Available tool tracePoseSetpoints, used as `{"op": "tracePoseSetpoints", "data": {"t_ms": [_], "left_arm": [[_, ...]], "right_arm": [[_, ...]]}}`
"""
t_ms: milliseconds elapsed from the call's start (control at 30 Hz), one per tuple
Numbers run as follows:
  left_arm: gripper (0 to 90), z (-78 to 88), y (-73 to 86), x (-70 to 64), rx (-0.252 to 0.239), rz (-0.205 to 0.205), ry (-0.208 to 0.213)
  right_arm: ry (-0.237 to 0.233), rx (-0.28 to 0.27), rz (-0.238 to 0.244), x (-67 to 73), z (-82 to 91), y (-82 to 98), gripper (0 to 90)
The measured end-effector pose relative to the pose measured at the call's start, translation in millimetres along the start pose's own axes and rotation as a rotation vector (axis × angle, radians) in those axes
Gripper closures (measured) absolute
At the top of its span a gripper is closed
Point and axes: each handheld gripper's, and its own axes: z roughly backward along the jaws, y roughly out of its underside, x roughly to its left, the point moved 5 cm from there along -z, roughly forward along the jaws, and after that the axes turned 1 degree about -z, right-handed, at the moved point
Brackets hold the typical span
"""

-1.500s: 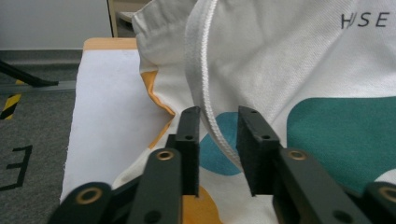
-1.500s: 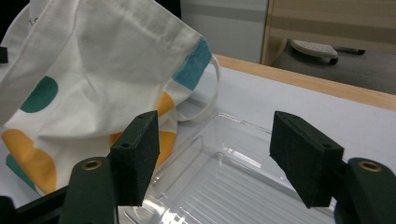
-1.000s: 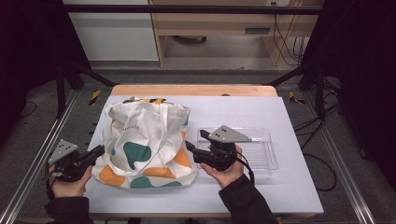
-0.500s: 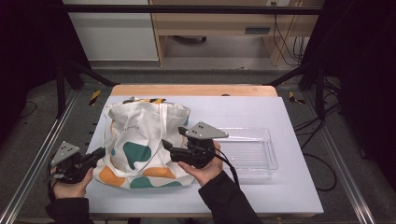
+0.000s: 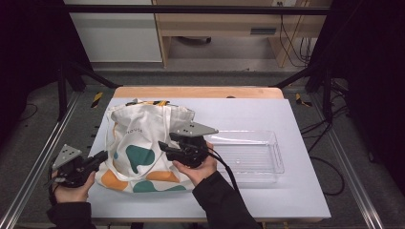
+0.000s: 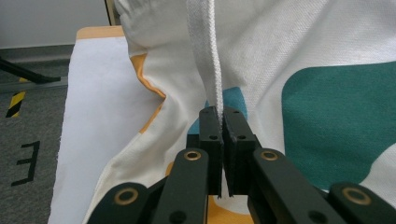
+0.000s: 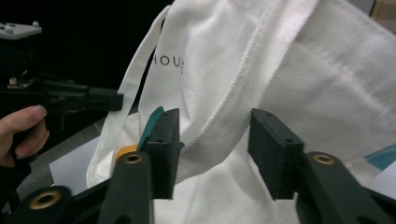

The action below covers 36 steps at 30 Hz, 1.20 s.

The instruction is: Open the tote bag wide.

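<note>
Cream canvas tote bag point(image 5: 143, 143) with teal and orange blobs lies flat on the left half of the pale lilac table top point(image 5: 296, 191), mouth toward the far edge, bottom toward the person. Two webbing handles loop over its face.

Left gripper point(image 5: 101, 156) at the bag's near-left corner, just off the table's left edge; jaws clamped together on a white webbing strap point(image 6: 205, 51), which runs straight up from between the pads in the left gripper view. Left hand point(image 5: 71, 188) holds the body low, beside the metal rail point(image 5: 28, 186).

Right gripper point(image 5: 163, 145) over the bag's right half, pointing left. Its jaws have just been closing; the second strap point(image 7: 243, 88) crosses the gap between them in the right gripper view. The left pad lies at the strap's edge, the right pad stands apart from it, so no grip as yet. Right hand point(image 5: 200, 167) rests on the bag's near-right corner.

Around: clear plastic tray point(image 5: 274, 164), shallow, just right of the bag, directly behind the right hand and its trailing cable. Bare wooden strip point(image 5: 200, 91) along the far table edge. Black frame legs point(image 5: 71, 76) at both far corners.

Open room: bare table near and far of the tray and along the right edge. Bag fills most of the left side up to the left rim; little margin there
</note>
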Motion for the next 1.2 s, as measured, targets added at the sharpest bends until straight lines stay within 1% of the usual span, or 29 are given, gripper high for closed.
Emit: {"op": "tracePoseSetpoints", "data": {"t_ms": [100, 167, 200, 300, 400, 433, 467, 500, 567, 600, 667, 700, 733, 767, 800, 867, 900, 967, 1033, 1067, 1100, 1133, 1167, 1200], "left_arm": [[85.4, 0.4, -0.7, 0.6, -0.005, 0.006, -0.003], [84.5, 0.8, -1.4, 0.5, -0.009, 0.006, -0.005], [84.4, 0.8, -1.4, 0.5, -0.009, 0.006, -0.005], [83.8, 0.8, -1.8, 0.3, -0.009, 0.007, -0.006], [78.6, 1.1, -2.9, 0.4, -0.012, 0.008, -0.007], [78.6, 1.8, -4.2, 0.7, -0.017, 0.007, -0.013], [74.9, 2.6, -6.1, 1.1, -0.025, 0.009, -0.02], [67.9, 3.6, -7.5, 1.5, -0.03, 0.009, -0.025], [62.7, 6.0, -11.4, 2.0, -0.051, 0.01, -0.034], [58.0, 6.9, -13.3, 2.1, -0.06, 0.012, -0.037], [56.7, 7.9, -16.9, 2.3, -0.071, 0.012, -0.039], [55.3, 8.0, -18.6, 2.5, -0.073, 0.008, -0.039], [55.3, 7.7, -20.1, 2.4, -0.073, 0.009, -0.038], [54.7, 6.2, -24.9, 2.5, -0.075, 0.005, -0.037], [54.6, 6.2, -24.9, 2.5, -0.075, 0.005, -0.037], [54.7, 2.7, -31.4, 1.7, -0.076, 0.005, -0.034], [54.7, 1.4, -33.4, 1.2, -0.075, 0.005, -0.032], [58.9, -4.4, -37.5, -0.3, -0.064, 0.0, -0.03], [66.0, -6.3, -37.3, -0.2, -0.057, 0.003, -0.027], [68.4, -9.0, -34.7, -0.1, -0.046, 0.0, -0.029], [71.2, -9.0, -34.7, -0.1, -0.046, 0.0, -0.029], [75.7, -9.6, -30.9, 0.1, -0.038, -0.004, -0.026], [79.1, -9.6, -30.9, 0.1, -0.038, -0.004, -0.026], [79.1, -9.5, -29.4, 0.3, -0.036, -0.007, -0.024]], "right_arm": [[-0.006, 0.01, 0.0, 1.1, -0.1, 1.6, 71.6], [-0.009, 0.029, 0.003, 1.8, 0.6, 3.2, 84.0], [-0.01, 0.033, 0.004, 2.2, 0.7, 3.5, 85.9], [-0.009, 0.04, 0.011, 2.9, 1.1, 4.2, 87.5], [-0.021, 0.048, 0.02, 4.5, 2.7, 6.7, 88.0], [-0.021, 0.048, 0.02, 4.5, 2.7, 6.7, 88.0], [-0.026, 0.049, 0.023, 4.9, 3.7, 8.0, 88.1], [-0.033, 0.049, 0.022, 5.4, 4.8, 9.3, 88.1], [-0.037, 0.051, 0.022, 6.2, 6.6, 11.8, 88.1], [-0.044, 0.052, 0.028, 7.3, 8.4, 14.9, 88.1], [-0.046, 0.053, 0.028, 7.8, 9.0, 16.1, 88.1], [-0.056, 0.059, 0.031, 9.0, 10.3, 20.0, 88.1], [-0.056, 0.059, 0.031, 9.0, 10.3, 20.0, 88.1], [-0.067, 0.065, 0.03, 10.3, 10.6, 23.8, 88.1], [-0.067, 0.065, 0.03, 10.3, 10.6, 23.8, 88.1], [-0.076, 0.078, 0.033, 12.9, 9.4, 29.5, 88.1], [-0.076, 0.078, 0.033, 12.9, 9.4, 29.5, 88.1], [-0.084, 0.091, 0.037, 15.5, 8.8, 34.6, 88.1], [-0.093, 0.097, 0.038, 17.2, 9.2, 38.2, 88.0], [-0.094, 0.1, 0.037, 17.9, 9.5, 39.8, 87.9], [-0.095, 0.099, 0.04, 18.3, 9.8, 41.2, 87.9], [-0.097, 0.1, 0.042, 18.4, 10.1, 42.6, 87.8], [-0.097, 0.1, 0.042, 18.4, 10.1, 42.6, 87.8], [-0.097, 0.099, 0.041, 18.2, 10.1, 43.5, 87.7]]}}
